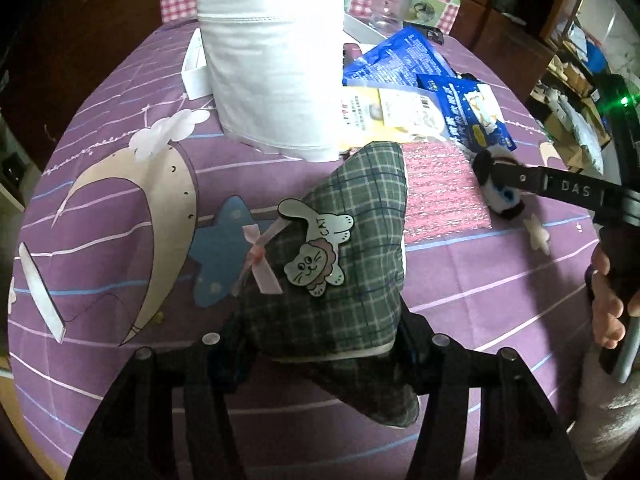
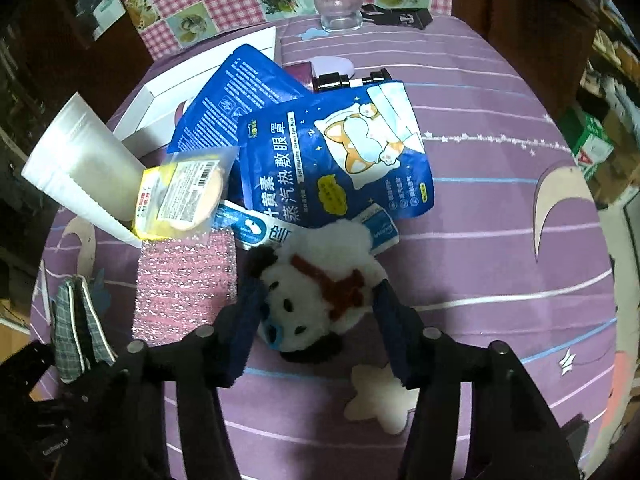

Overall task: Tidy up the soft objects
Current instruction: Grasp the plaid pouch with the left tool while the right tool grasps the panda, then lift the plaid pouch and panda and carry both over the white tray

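The left gripper (image 1: 324, 344) is closed on a green checked pouch (image 1: 340, 264) with a cat tag on it, and the pouch sticks up between its two fingers above the purple tablecloth (image 1: 120, 208). The right gripper (image 2: 316, 320) has its fingers on both sides of a small panda toy (image 2: 320, 288), pressing into its fluffy sides, so it looks like it is squeezing the toy. The panda lies on the cloth just in front of a blue eye mask bag (image 2: 336, 152) and beside a pink bubble sheet (image 2: 184, 276). A big roll of white paper (image 1: 272, 64) stands behind the pouch. A few things could go wrong from here. The panda is round and squishy, so it could pop out of the fingers if it is lifted fast. Its back end touches a small blue and white packet (image 2: 256, 228), so a pull could drag that packet along too. The pouch is floppy and held only at its bottom, so it could sag or slip. The two grippers are near each other, and a quick swing could make them bump.
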`<act>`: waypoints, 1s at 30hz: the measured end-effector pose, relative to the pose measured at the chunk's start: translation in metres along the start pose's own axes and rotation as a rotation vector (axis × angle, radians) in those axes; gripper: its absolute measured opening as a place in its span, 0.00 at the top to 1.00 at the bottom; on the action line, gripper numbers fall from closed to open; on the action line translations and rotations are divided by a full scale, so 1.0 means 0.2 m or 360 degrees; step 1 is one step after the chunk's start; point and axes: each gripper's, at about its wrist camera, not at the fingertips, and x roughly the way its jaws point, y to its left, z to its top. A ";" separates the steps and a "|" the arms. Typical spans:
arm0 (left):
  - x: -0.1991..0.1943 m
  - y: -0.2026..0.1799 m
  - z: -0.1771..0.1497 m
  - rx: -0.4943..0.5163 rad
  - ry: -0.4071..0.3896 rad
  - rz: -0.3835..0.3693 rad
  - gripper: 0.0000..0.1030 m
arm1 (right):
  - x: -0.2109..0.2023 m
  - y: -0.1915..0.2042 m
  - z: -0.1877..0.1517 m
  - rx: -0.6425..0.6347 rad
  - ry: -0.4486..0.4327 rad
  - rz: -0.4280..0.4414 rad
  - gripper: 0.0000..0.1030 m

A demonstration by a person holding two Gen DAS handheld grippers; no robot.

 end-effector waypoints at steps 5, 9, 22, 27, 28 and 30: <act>-0.06 -0.07 0.07 0.0052 -0.0029 -0.0075 0.45 | -0.08 -0.04 0.04 0.0107 0.0005 0.0189 0.92; -0.16 -0.09 0.14 0.0086 -0.0090 -0.0093 0.45 | -0.13 -0.04 0.07 0.0151 -0.0016 0.0239 1.00; -0.10 -0.06 0.12 0.0045 -0.0031 -0.0008 0.45 | 0.05 -0.07 0.03 0.0442 0.0230 0.0359 0.70; -0.05 0.00 0.12 0.0002 -0.0006 0.0037 0.45 | 0.09 -0.08 0.05 0.0535 0.0207 0.0381 0.59; -0.04 0.01 0.12 -0.0004 -0.0005 0.0041 0.45 | 0.09 -0.08 0.06 0.0558 0.0197 0.0395 0.58; -0.04 0.02 0.12 -0.0013 -0.0006 0.0042 0.45 | 0.09 -0.08 0.07 0.0595 0.0183 0.0426 0.55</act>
